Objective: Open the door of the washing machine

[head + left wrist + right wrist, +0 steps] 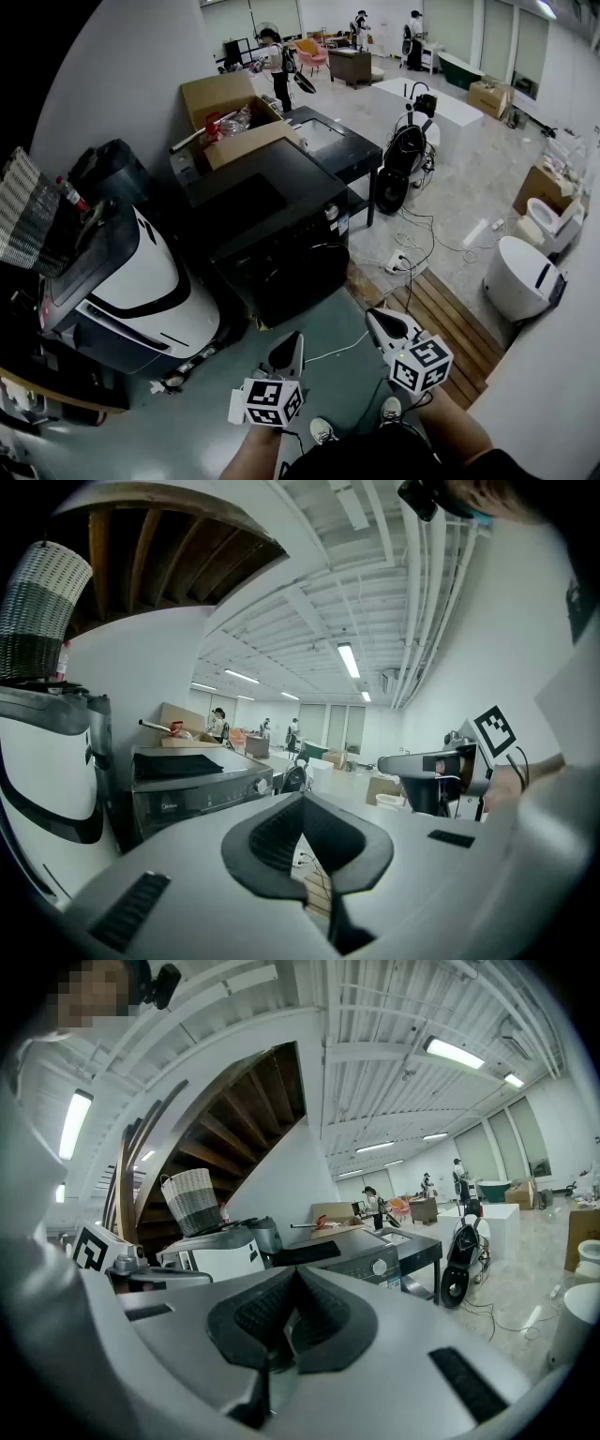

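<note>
While both grippers hang over the green floor just short of the washing machine (272, 225), neither holds anything: the left gripper (289, 349) has its jaws pressed together with nothing between the pads, and the right gripper (382, 323), beside it and a little nearer the machine's front corner, is closed the same way (each gripper view shows the dark ribbed pads meeting on empty air). The machine is the black one straight ahead of them, and its round door (314, 277), on the front face turned toward the grippers, appears closed. A white cable (339, 351) lies on the floor between the grippers and the machine. A white appliance with black trim (141, 281) stands against the machine's left side, and a strip of wooden decking (441, 319) lies to its right. Behind the machine are an open cardboard box (234, 117) and a black table (328, 141). Well beyond the machine, several people (277, 61) stand in the bright hall.
</note>
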Demonstrator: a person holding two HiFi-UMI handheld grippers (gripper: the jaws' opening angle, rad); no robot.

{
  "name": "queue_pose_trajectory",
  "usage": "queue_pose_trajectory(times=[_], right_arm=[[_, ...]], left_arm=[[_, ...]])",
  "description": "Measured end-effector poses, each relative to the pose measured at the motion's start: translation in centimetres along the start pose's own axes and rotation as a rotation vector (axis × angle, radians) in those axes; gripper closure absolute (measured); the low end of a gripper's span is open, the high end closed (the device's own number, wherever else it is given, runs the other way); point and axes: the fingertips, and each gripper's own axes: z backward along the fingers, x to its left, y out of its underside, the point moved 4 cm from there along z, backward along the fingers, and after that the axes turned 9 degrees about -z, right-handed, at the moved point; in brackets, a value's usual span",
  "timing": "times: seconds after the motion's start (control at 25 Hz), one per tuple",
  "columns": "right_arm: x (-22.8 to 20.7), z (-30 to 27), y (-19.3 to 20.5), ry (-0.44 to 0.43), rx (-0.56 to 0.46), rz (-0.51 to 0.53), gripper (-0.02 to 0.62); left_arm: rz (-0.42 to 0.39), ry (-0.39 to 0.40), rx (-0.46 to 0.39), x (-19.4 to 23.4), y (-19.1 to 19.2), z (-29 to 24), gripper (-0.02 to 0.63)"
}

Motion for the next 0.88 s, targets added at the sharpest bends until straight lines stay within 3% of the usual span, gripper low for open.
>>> queue_pose_trajectory(times=[0.44, 0.88], right_arm=[[-1.1, 0.9, -1.0, -0.052, -0.006, 0.034, 0.578], [-5.0, 2.6, -3.4, -0.082, -0.035, 0.029, 0.578]], left_arm=[[-0.004, -0.022, -0.012, -1.7, -0.5, -1.3, 0.589], [-0.015, -0.03, -0.016, -5.3, -1.7, -4.2, 0.588]])
